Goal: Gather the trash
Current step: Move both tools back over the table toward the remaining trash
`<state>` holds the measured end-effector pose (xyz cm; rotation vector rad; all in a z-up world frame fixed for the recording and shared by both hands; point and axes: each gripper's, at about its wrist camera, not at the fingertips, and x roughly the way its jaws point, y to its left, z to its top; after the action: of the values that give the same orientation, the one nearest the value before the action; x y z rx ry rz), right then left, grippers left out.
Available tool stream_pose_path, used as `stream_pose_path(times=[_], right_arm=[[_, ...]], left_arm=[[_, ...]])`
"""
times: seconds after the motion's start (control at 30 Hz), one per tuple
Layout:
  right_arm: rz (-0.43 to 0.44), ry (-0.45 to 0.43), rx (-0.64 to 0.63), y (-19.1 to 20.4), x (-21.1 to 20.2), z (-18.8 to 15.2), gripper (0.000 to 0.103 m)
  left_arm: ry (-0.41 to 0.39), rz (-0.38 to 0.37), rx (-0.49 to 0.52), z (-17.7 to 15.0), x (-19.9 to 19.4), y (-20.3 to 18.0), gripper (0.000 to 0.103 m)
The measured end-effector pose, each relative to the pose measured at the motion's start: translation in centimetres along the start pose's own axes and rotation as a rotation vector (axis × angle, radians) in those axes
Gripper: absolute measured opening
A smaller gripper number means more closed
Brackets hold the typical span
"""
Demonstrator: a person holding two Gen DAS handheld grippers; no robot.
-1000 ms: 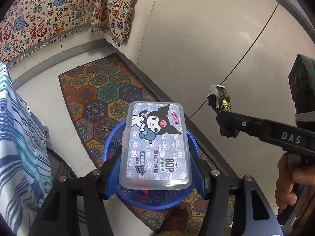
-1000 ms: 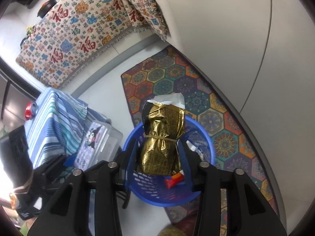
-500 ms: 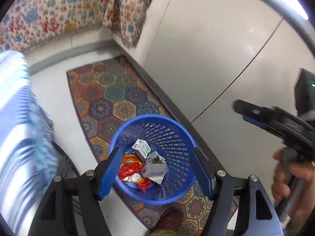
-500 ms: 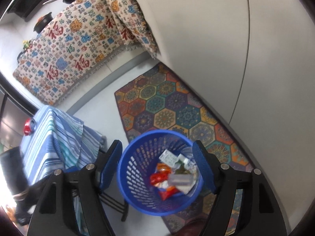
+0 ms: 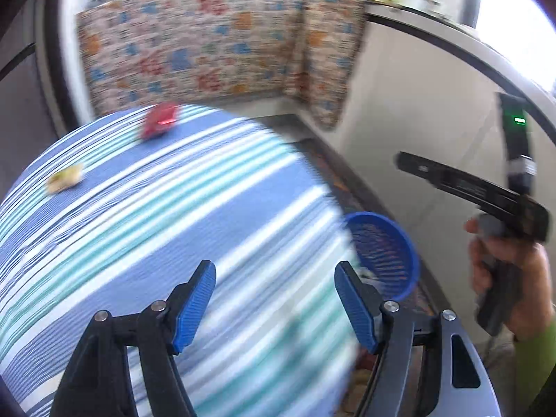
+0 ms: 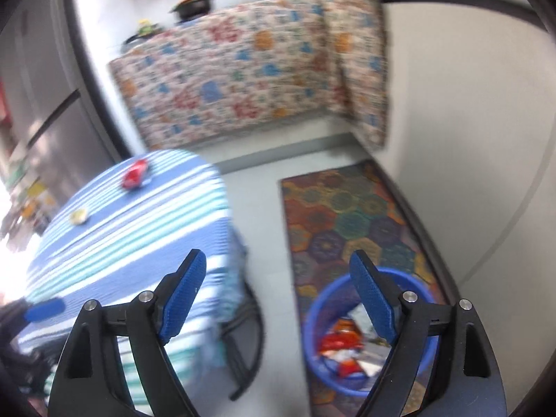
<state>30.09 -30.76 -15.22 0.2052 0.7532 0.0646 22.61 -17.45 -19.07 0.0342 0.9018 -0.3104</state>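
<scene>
Both grippers are empty: left gripper (image 5: 274, 299) spread apart, right gripper (image 6: 278, 295) still widening. Wrappers fill the blue basket (image 6: 312, 316).

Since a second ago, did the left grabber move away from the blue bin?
Yes. The left grabber was right above the blue bin before; now it is over the striped table, with the bin off to its right.

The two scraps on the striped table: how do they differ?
The red scrap is larger and lies farther back; the yellow scrap is smaller, paler, and lies nearer the camera, toward the cloth's left edge. Both lie loose on the striped cloth, apart from each other, too blurred to identify.
</scene>
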Motion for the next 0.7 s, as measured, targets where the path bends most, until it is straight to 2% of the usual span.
stream_pose_path(times=[0.17, 0.23, 0.3, 0.43, 0.53, 0.63, 0.7], right_arm=[[0.152, 0.09, -0.207, 11.4, 3.8, -1.5, 0.087], [0.205, 0.136, -0.256, 14.7, 5.3, -2.4, 0.087], [0.222, 0.175, -0.302, 17.0, 6.7, -3.3, 0.087], [0.207, 0.199, -0.355, 19.4, 8.5, -3.9, 0.087], [0.207, 0.2, -0.351, 19.8, 9.2, -3.7, 0.087], [0.204, 0.2, -0.347, 19.8, 9.6, -3.5, 0.087], [0.203, 0.196, -0.341, 19.7, 9.6, -3.4, 0.087]], left_arm=[[0.019, 0.221, -0.202, -0.4, 1.0, 9.5, 0.072], [0.022, 0.273, -0.277, 0.2, 1.7, 12.6, 0.072], [0.022, 0.283, -0.353, 1.5, 2.2, 15.4, 0.072], [-0.015, 0.308, -0.495, 6.0, 2.2, 21.3, 0.072], [-0.037, 0.359, -0.582, 9.3, 2.9, 25.0, 0.072], [-0.029, 0.438, -0.621, 11.8, 4.9, 26.7, 0.072], [0.011, 0.486, -0.636, 12.7, 7.0, 27.1, 0.072]])
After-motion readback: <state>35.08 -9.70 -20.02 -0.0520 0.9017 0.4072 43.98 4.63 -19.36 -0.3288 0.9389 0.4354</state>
